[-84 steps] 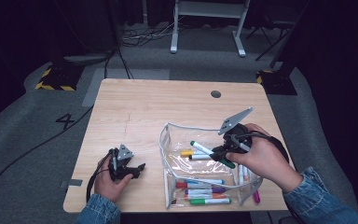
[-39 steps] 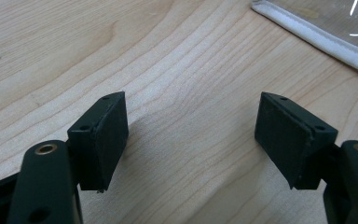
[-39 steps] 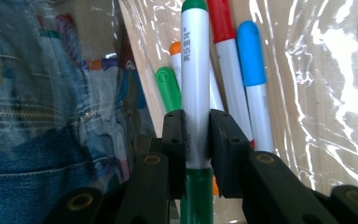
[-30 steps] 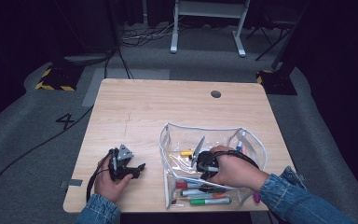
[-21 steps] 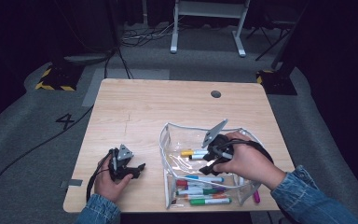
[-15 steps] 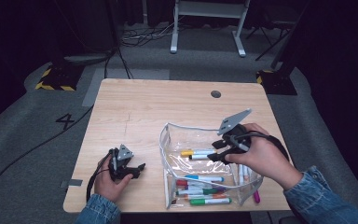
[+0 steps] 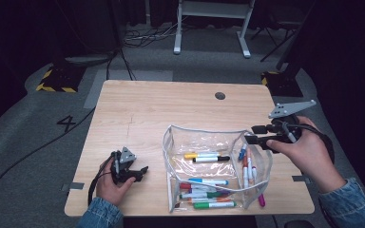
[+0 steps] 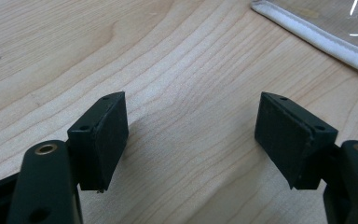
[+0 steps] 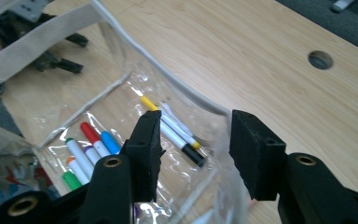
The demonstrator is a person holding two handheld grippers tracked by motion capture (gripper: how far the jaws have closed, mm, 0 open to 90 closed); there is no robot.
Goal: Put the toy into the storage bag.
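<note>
A clear pouch [image 7: 173, 142] with a white rim lies open on the wooden table [image 7: 161, 109]. Several markers lie inside it, among them a yellow one [image 7: 197, 155] and a green one [image 7: 214, 205]. My right gripper [image 7: 253, 134] hovers at the pouch's right end. Its jaws have just been closing, and in the right gripper view the gripper [image 9: 196, 154] is open astride the pouch's clear wall [image 9: 221, 140], the pads clear of it. The yellow marker [image 9: 150, 103] lies beyond. My left gripper [image 7: 141, 173] rests left of the pouch and stands open [image 8: 191, 135] over bare wood.
A round hole [image 7: 220, 95] sits in the table's far right part. A pink marker [image 7: 261, 199] lies at the pouch's near right corner. The pouch's white rim [image 8: 317, 37] is close ahead of the left gripper. Dark floor with cables and a white stand surrounds the table.
My right gripper has come up out of the pouch's middle and moved right to its right end, with the jaws narrower. Yellow and black markers now lie uncovered inside. The left gripper stayed put.
</note>
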